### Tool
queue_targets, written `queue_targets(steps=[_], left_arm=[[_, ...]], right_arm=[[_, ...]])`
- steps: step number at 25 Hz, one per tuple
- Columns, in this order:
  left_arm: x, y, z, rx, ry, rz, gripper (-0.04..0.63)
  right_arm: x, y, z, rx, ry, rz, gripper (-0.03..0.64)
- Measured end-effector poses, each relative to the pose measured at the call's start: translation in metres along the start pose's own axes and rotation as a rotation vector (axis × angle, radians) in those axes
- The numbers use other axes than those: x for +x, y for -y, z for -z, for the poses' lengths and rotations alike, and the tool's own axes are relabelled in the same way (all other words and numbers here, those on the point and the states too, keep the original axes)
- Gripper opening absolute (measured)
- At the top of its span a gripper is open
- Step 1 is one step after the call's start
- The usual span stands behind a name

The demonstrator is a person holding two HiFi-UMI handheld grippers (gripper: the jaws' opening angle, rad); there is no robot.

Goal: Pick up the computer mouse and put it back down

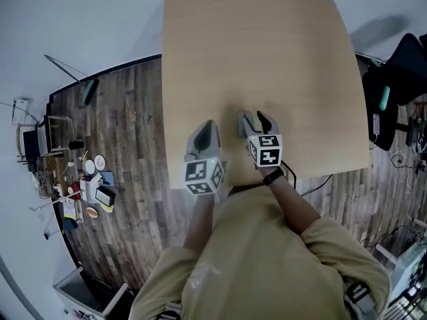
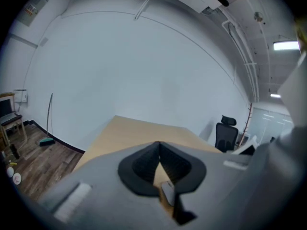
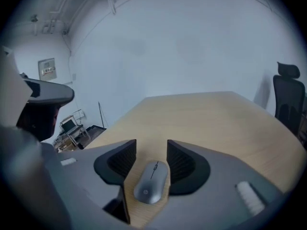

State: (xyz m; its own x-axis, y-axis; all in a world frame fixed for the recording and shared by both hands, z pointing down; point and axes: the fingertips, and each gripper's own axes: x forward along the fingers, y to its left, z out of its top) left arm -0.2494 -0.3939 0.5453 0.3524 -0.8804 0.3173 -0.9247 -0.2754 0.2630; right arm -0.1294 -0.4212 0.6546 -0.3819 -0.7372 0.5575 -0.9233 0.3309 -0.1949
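A grey computer mouse (image 3: 151,183) sits slightly askew between the black pads of my right gripper (image 3: 151,150). Its front edge meets the right pad and its rear meets the left finger, so the jaws are shut on it. In the head view the right gripper (image 1: 255,120) hovers over the near part of the wooden table (image 1: 267,45) and hides the mouse. My left gripper (image 1: 208,129) is beside it at the left. Its fingertips meet, so the left gripper (image 2: 159,145) is shut with nothing held.
A black office chair (image 1: 400,79) stands off the table's right edge, also in the right gripper view (image 3: 288,104). Small clutter (image 1: 90,185) lies on the wood floor at the left, with a broom (image 1: 87,92) near the wall. A cable (image 1: 313,185) hangs off the near edge.
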Motion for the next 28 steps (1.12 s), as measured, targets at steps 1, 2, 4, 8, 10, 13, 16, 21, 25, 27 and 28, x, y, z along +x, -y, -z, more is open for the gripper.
queue_targets(steps=[1, 2, 4, 8, 10, 13, 16, 21, 25, 27, 28], left_arm=[[-0.004, 0.005, -0.004, 0.009, 0.009, 0.007, 0.0], [-0.008, 0.01, -0.007, 0.018, 0.019, 0.015, 0.0], [-0.018, 0.018, -0.014, 0.034, 0.04, 0.03, 0.0], [-0.036, 0.038, -0.024, 0.064, 0.075, 0.06, 0.0], [-0.045, 0.049, -0.029, 0.083, 0.091, 0.076, 0.0], [-0.061, 0.063, -0.034, 0.109, 0.116, 0.098, 0.0], [-0.078, 0.076, -0.037, 0.132, 0.142, 0.115, 0.0], [-0.104, 0.089, -0.031, 0.143, 0.168, 0.129, 0.0], [-0.115, 0.101, -0.022, 0.142, 0.168, 0.151, 0.0], [-0.117, 0.108, -0.018, 0.14, 0.171, 0.166, 0.0], [-0.119, 0.111, -0.015, 0.139, 0.169, 0.172, 0.0]], right_arm=[[-0.012, -0.002, -0.01, -0.031, 0.033, -0.003, 0.185], [-0.025, -0.003, -0.019, -0.055, 0.064, -0.002, 0.163], [-0.05, -0.007, -0.034, -0.079, 0.123, 0.001, 0.147], [-0.097, -0.017, -0.063, -0.135, 0.233, -0.006, 0.092], [-0.123, -0.024, -0.076, -0.162, 0.289, -0.008, 0.086], [-0.156, -0.034, -0.086, -0.172, 0.358, -0.017, 0.059], [-0.186, -0.04, -0.09, -0.209, 0.411, 0.002, 0.034], [-0.226, -0.04, -0.09, -0.216, 0.469, 0.044, 0.006], [-0.248, -0.036, -0.078, -0.2, 0.474, 0.061, 0.006], [-0.254, -0.034, -0.073, -0.203, 0.479, 0.068, 0.006], [-0.257, -0.032, -0.069, -0.206, 0.478, 0.071, 0.006]])
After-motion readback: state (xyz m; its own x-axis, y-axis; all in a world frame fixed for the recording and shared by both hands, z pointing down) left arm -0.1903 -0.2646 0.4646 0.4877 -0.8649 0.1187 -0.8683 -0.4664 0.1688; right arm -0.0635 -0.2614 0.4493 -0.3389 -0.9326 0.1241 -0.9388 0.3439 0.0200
